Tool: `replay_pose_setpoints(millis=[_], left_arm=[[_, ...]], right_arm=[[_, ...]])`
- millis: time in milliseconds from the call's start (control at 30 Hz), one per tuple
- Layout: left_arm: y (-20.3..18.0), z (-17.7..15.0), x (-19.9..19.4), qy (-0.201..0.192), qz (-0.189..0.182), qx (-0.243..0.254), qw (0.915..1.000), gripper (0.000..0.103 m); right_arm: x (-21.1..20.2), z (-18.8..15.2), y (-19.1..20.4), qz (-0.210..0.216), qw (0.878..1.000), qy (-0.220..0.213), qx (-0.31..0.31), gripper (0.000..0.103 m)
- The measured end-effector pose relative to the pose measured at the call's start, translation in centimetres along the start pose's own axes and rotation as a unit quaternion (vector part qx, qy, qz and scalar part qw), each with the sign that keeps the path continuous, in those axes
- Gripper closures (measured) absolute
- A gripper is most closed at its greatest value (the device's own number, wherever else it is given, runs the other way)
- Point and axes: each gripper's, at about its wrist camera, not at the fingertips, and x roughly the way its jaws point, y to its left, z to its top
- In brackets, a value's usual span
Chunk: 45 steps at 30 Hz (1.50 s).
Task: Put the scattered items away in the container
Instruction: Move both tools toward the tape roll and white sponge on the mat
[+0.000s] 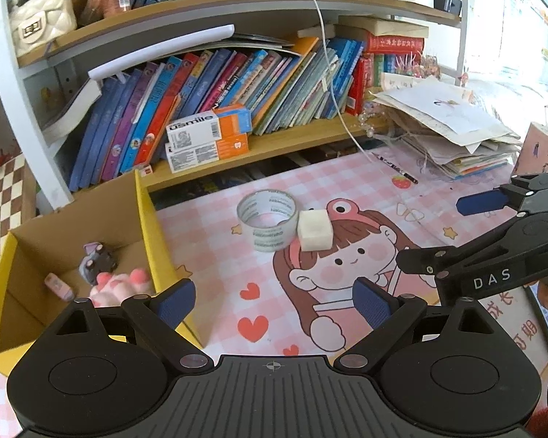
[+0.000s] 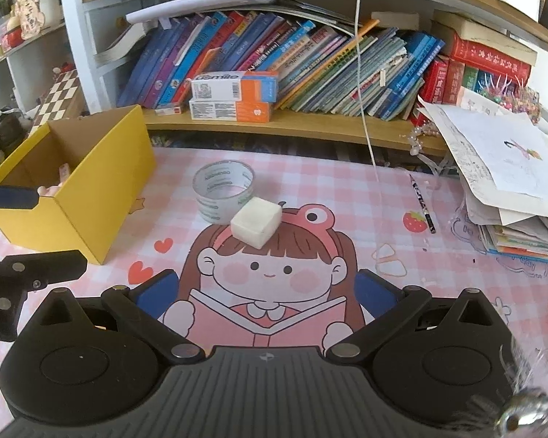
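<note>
A clear tape roll (image 1: pixel 267 220) (image 2: pixel 224 192) lies on the pink desk mat, with a white cube (image 1: pixel 315 229) (image 2: pixel 256 222) touching its near right side. The yellow cardboard box (image 1: pixel 148 219) (image 2: pixel 102 182) stands at the left. It holds a pink paw toy (image 1: pixel 122 288), a dark purple toy (image 1: pixel 98 262) and a small pink eraser (image 1: pixel 58 286). My left gripper (image 1: pixel 274 301) is open and empty, near the box's right wall. My right gripper (image 2: pixel 268 292) is open and empty, in front of the cube. The right gripper also shows in the left wrist view (image 1: pixel 434 233).
A black pencil (image 2: pixel 422 204) lies on the mat to the right. A pile of papers and books (image 2: pixel 507 182) fills the right edge. A low shelf with books and orange-white boxes (image 2: pixel 233 96) runs along the back. A white cable (image 2: pixel 363 91) hangs down to the mat.
</note>
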Motion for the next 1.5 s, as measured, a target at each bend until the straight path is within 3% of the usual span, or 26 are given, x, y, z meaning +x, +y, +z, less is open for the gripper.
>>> replay_pose_setpoints(millis=[933, 1300, 1500], left_arm=[[2.0, 3.1, 7.8, 0.013, -0.012, -0.019, 0.9997, 0.008], [2.7, 3.9, 9.6, 0.015, -0.005, -0.030, 0.9994, 0.008], [3.3, 4.3, 10.1, 0.016, 0.004, -0.034, 0.9993, 0.008]], right_arm=[[7.4, 2.8, -1.5, -0.002, 0.999, 0.037, -0.001, 0.000], [10.8, 3.6, -1.3, 0.021, 0.999, 0.038, -0.016, 0.002], [13.3, 3.7, -1.5, 0.052, 0.998, 0.045, -0.015, 0.017]])
